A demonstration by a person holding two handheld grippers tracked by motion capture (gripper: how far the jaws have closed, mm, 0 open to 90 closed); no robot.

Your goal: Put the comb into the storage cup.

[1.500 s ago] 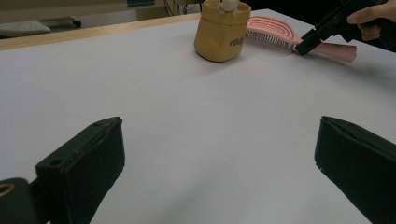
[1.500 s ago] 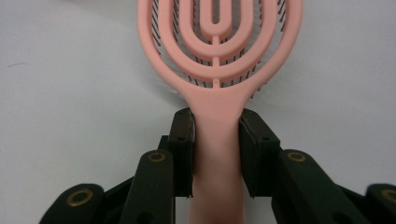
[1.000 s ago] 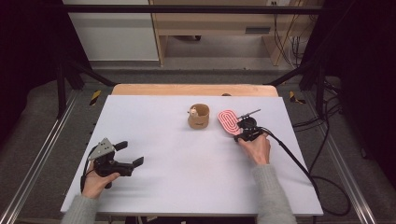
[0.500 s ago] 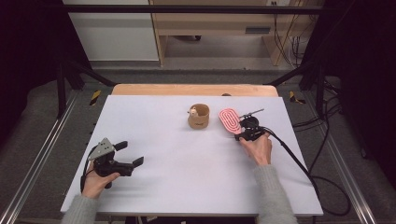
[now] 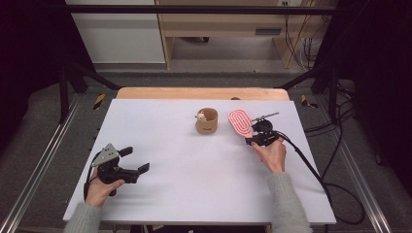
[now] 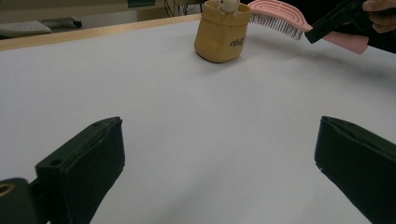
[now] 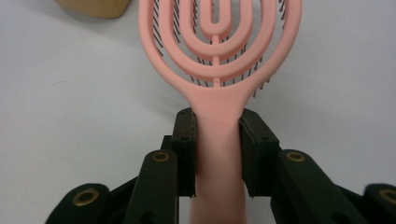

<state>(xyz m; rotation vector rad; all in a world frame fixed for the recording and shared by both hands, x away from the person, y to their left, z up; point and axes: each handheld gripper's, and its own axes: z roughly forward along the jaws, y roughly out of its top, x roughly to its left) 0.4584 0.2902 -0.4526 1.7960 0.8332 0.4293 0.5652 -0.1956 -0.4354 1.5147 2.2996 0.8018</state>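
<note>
Slightly shifted, right gripper's (image 7: 217,154) fingers (image 7: 184,154) clamp pink hairbrush's (image 7: 219,70) handle between them.

— Where do the cameras sit?

— One hangs high above my side of the table (image 5: 194,194), looking forward and down on all of it. One rides my left gripper (image 6: 219,177), low over the near left corner, facing across. One rides my right gripper (image 7: 217,154), tight on the brush (image 7: 219,56).

— What's shared?

— All three catch the brush and the tan pouch (image 5: 207,121).
</note>
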